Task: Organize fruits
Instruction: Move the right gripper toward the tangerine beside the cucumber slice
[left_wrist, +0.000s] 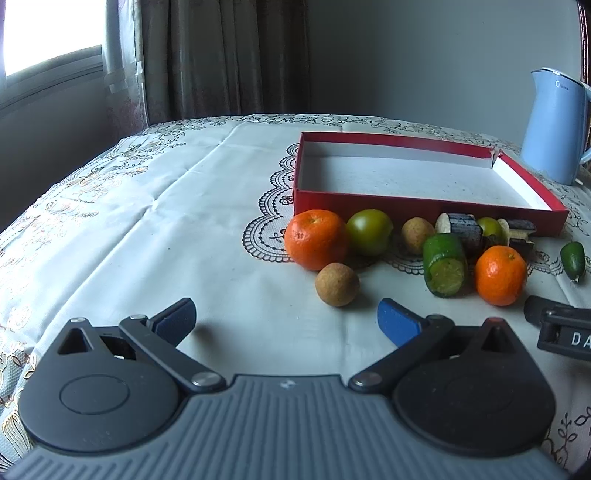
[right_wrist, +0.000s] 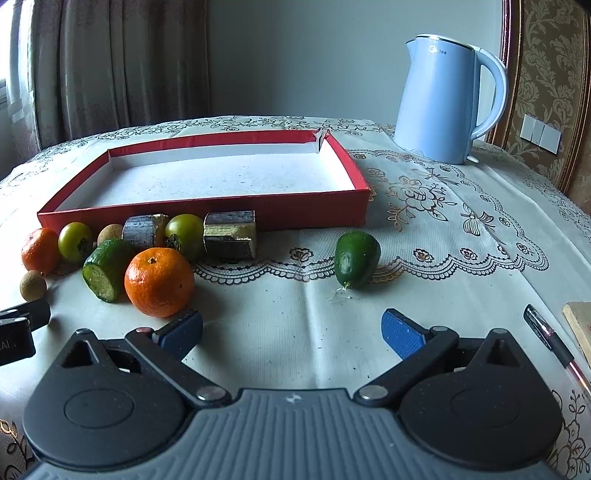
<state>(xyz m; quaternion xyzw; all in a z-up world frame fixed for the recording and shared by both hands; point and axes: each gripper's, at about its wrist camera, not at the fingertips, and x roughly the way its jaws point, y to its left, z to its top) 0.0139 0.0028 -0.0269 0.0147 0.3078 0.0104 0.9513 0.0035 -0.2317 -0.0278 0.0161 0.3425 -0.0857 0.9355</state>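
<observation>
A shallow red box (left_wrist: 424, 206) (right_wrist: 207, 210) with a white inside lies empty on the table. Before its front wall sit two oranges (left_wrist: 316, 239) (left_wrist: 500, 275) (right_wrist: 159, 282) (right_wrist: 38, 250), green round fruits (left_wrist: 369, 232) (right_wrist: 186, 234), brown longans (left_wrist: 337, 284) (right_wrist: 32, 285), a cut cucumber piece (left_wrist: 443, 265) (right_wrist: 105, 268), dark sugarcane chunks (left_wrist: 465, 228) (right_wrist: 229, 239) and a cucumber end (right_wrist: 356, 258) (left_wrist: 573, 260). My left gripper (left_wrist: 286, 323) is open, just short of the near longan. My right gripper (right_wrist: 291, 332) is open, between the near orange and the cucumber end.
A light blue electric kettle (right_wrist: 443, 99) (left_wrist: 556, 125) stands behind the box at the right. A pen (right_wrist: 554, 343) and a book corner (right_wrist: 580, 325) lie at the table's right edge. The lace tablecloth (left_wrist: 147, 221) stretches bare to the left.
</observation>
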